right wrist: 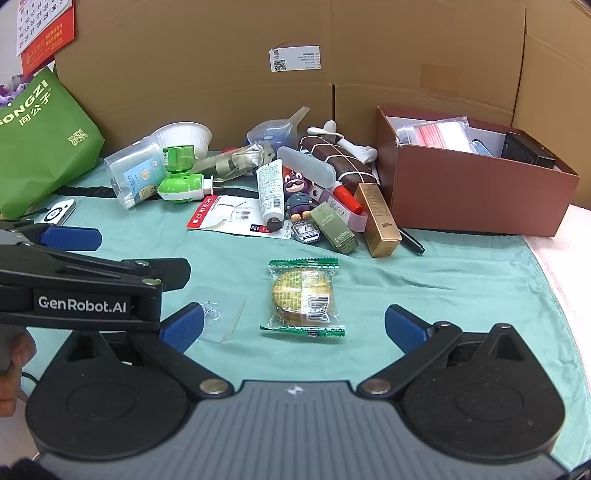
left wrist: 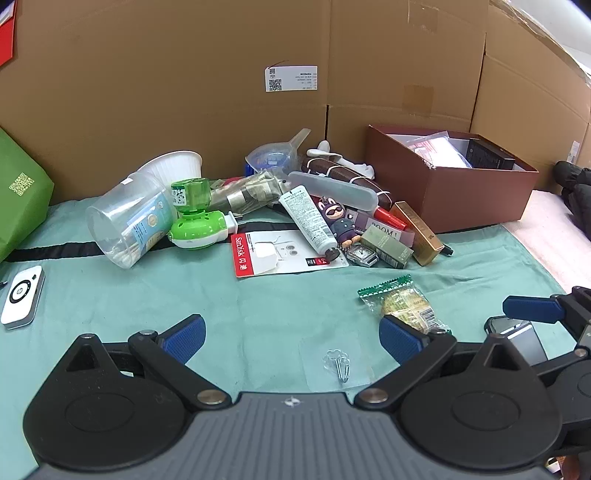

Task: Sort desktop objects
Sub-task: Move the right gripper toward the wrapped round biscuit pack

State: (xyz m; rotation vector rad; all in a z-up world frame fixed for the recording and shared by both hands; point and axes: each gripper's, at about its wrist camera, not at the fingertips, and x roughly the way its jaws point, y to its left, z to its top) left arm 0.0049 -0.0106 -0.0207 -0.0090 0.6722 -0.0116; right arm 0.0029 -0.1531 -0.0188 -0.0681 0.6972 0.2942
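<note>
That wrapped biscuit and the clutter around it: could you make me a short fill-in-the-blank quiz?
1. The wrapped biscuit lies on a ____ cloth.
2. The brown box stands to the ____ of the pile.
3. Both the left tool and the right tool are ____.

Missing words: green; right; open

Cardboard wall (right wrist: 229, 74) behind; wall calendar (right wrist: 44, 29) far left.

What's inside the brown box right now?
The brown box holds a clear bag with red print and a black box. Anything beneath them is covered.
</note>
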